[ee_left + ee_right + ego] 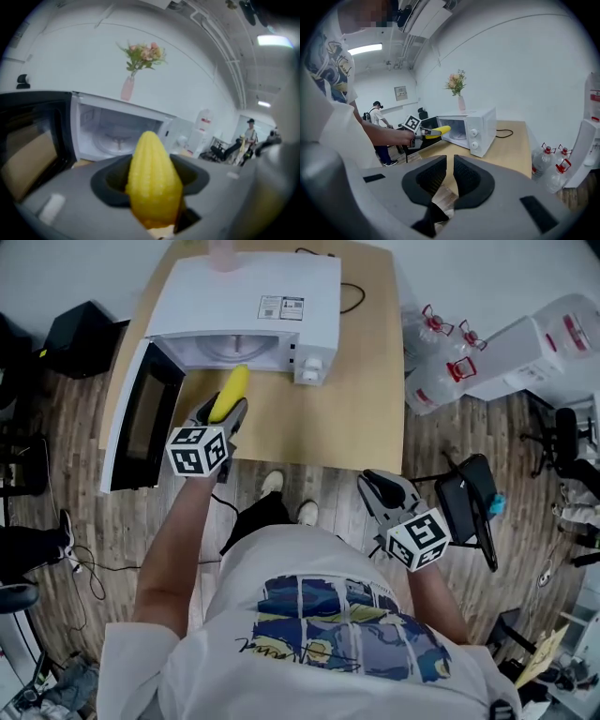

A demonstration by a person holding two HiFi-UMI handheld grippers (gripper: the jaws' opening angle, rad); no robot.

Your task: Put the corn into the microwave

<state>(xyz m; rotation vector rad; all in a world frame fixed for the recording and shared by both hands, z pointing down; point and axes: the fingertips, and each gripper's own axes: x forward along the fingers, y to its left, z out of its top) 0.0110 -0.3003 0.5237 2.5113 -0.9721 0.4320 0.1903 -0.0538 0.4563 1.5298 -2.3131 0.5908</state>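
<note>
A light wooden table (pixel 366 418) stands against a plain white wall (pixel 525 70) on a grey-brown plank floor (pixel 84 484), with clear water jugs (pixel 433 381) (red-handled) just beside it, a black office chair (pixel 565 432) farther off, and a long ceiling strip light (pixel 365 48) glowing in the room beyond.

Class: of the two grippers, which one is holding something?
The left gripper, at the open microwave, is shut on the yellow corn; the right gripper has nothing between its jaws.
</note>
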